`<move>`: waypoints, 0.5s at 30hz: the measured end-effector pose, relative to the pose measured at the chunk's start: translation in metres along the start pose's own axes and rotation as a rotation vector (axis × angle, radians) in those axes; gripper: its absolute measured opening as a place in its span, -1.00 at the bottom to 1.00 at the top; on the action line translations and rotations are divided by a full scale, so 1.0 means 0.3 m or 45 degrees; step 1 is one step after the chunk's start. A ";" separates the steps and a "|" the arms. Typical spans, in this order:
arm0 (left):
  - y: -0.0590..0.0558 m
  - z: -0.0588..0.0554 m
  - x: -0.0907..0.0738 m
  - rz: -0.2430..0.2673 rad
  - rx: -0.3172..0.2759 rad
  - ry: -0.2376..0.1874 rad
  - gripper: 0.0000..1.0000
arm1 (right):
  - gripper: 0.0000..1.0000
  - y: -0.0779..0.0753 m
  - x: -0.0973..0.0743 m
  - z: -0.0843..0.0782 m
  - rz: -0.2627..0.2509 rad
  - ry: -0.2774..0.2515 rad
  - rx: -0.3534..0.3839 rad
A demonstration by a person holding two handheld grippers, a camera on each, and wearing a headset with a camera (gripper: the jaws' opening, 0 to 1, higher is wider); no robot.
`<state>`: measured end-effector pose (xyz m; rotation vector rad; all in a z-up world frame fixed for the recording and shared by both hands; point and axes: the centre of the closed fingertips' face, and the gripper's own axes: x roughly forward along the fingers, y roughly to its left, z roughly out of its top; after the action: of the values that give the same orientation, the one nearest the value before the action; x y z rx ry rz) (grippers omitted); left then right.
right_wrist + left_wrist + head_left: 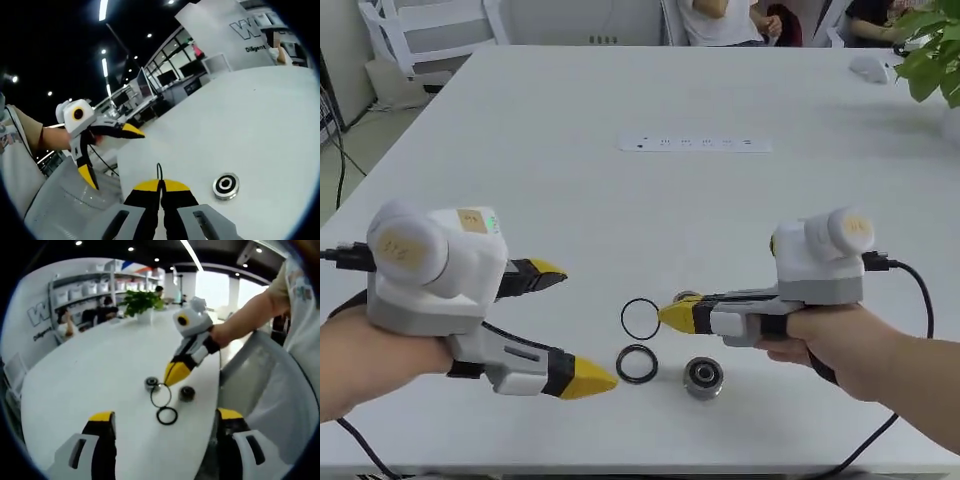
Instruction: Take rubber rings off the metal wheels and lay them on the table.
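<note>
My right gripper is shut on the edge of a thin black rubber ring, held just over the white table; its jaws pinch the ring edge-on. A second, thicker black ring lies flat on the table in front. One metal wheel sits beside that ring, and another wheel peeks out behind the right jaws. My left gripper is open to the left of the rings, with nothing between its jaws. In the left gripper view the lying ring is just ahead.
A socket strip is set into the table's middle. A green plant stands at the far right corner, with a small white object nearby. People sit at the far end, and white chairs stand at the back left.
</note>
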<state>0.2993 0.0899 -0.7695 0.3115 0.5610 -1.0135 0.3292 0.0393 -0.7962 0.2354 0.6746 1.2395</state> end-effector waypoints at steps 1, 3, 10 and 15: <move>-0.001 -0.002 -0.004 0.002 -0.001 -0.001 0.66 | -1.00 0.001 0.002 -0.003 0.002 0.005 0.002; -0.003 -0.009 -0.013 0.007 -0.007 -0.002 0.67 | -1.00 0.003 0.009 -0.011 0.008 0.015 0.008; -0.005 -0.029 -0.042 0.027 -0.024 -0.001 0.71 | -1.00 0.005 0.039 -0.061 0.024 0.089 -0.002; -0.007 -0.041 -0.060 0.040 -0.036 -0.002 0.72 | -1.00 -0.005 0.053 -0.084 0.017 0.121 -0.004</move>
<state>0.2865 0.1077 -0.7691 0.2939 0.5668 -0.9744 0.3182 0.0488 -0.8222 0.1794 0.7537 1.2705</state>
